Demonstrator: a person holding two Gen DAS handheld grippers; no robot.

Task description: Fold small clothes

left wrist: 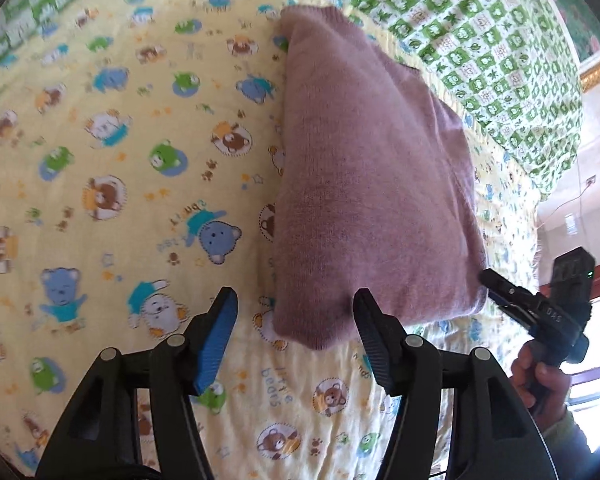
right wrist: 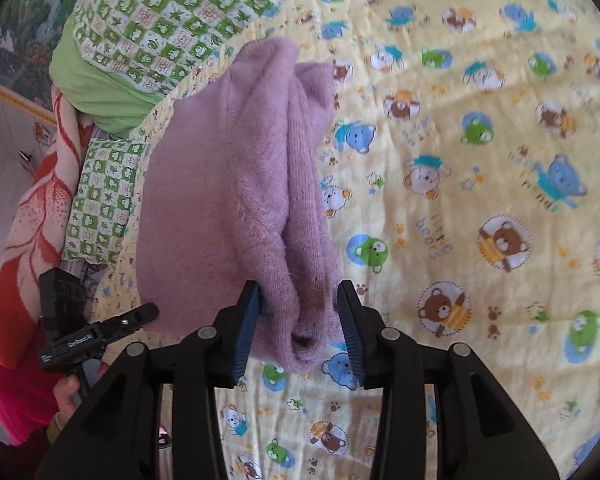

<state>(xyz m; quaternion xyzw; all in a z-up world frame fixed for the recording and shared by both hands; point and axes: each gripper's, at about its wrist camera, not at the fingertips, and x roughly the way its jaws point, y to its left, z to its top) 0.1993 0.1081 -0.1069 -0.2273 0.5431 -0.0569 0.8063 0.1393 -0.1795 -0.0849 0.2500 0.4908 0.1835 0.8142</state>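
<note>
So from where I'm sitting, the folded mauve knit sweater (left wrist: 372,184) is lying on the yellow bear-print quilt (left wrist: 112,184), running lengthwise away from both cameras, with its far end up near the green checkered pillow (left wrist: 492,60).

My left gripper (left wrist: 296,340) has its jaws spread wide with nothing between them except quilt. The blue-padded fingers (left wrist: 216,344) sit just off the near left corner of the sweater, and the right-hand finger overlaps the sweater's near edge in the picture, though I can't tell if it actually touches.

My right gripper (right wrist: 300,332) is parted too, with the near end of the sweater, where the rolled layers bunch up, sitting between the fingers. The left pad looks right against the knit and the right pad shows a sliver of gap, so I wouldn't call it a clamp.

Each wrist view catches the other gripper at the sweater's near corner, with a hand (left wrist: 540,376) wrapped around its handle. There's also an orange floral blanket (right wrist: 32,216) off beside the pillow in the right view.
</note>
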